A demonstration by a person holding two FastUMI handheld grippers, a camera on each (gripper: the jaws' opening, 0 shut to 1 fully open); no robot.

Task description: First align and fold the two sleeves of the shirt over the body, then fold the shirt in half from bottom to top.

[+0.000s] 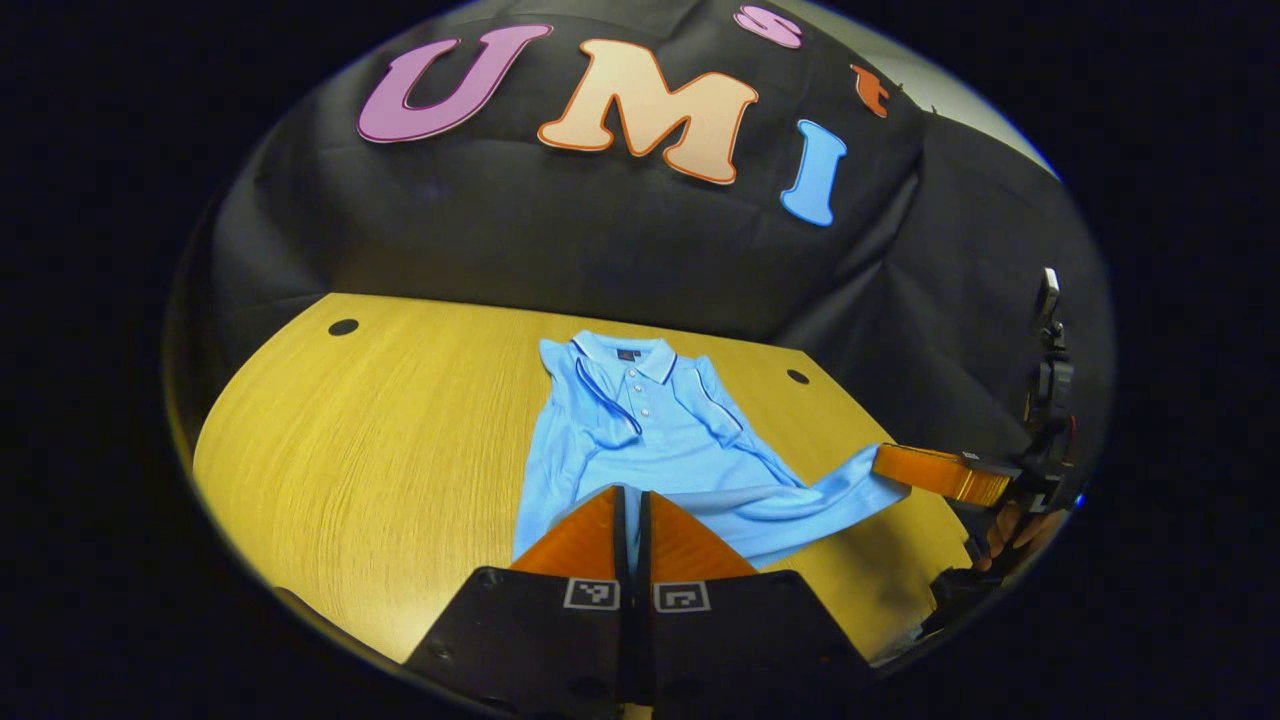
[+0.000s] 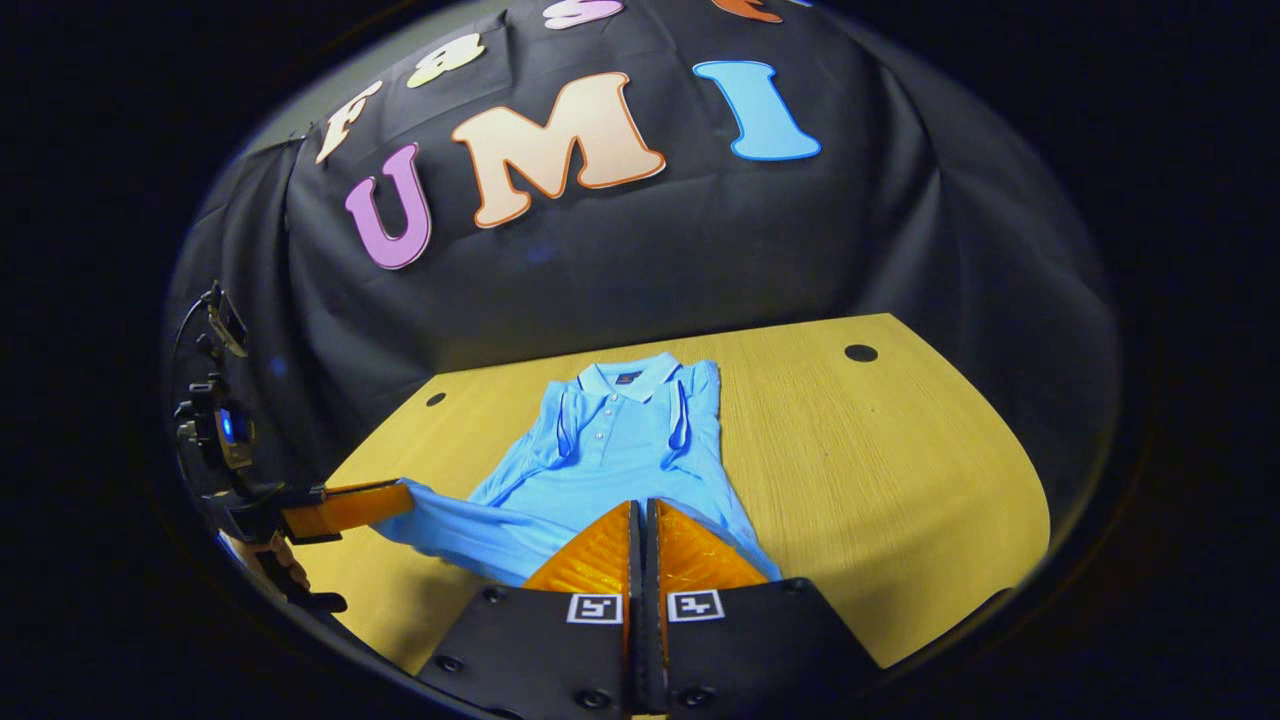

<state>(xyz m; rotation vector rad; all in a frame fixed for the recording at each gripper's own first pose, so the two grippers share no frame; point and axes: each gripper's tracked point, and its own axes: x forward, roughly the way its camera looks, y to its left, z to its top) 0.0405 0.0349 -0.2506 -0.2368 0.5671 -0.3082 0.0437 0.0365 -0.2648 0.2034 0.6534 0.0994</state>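
A: Where is the shirt [image 1: 660,440] lying?
B: On the table [image 1: 400,420], ahead of both tongs. The left gripper [image 1: 632,500] and right gripper [image 2: 641,512] are each pinching its bottom hem, fingers closed.

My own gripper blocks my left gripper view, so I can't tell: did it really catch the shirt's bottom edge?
Observer: Yes. Seen side-on in the right gripper view, the left gripper pinches a bottom corner of the shirt, and the cloth stretches toward it.
Operator: Is the other one squeezed tight too?
Observer: In its own view, the right gripper has its fingers nearly touching, with the shirt's hem at their tips.
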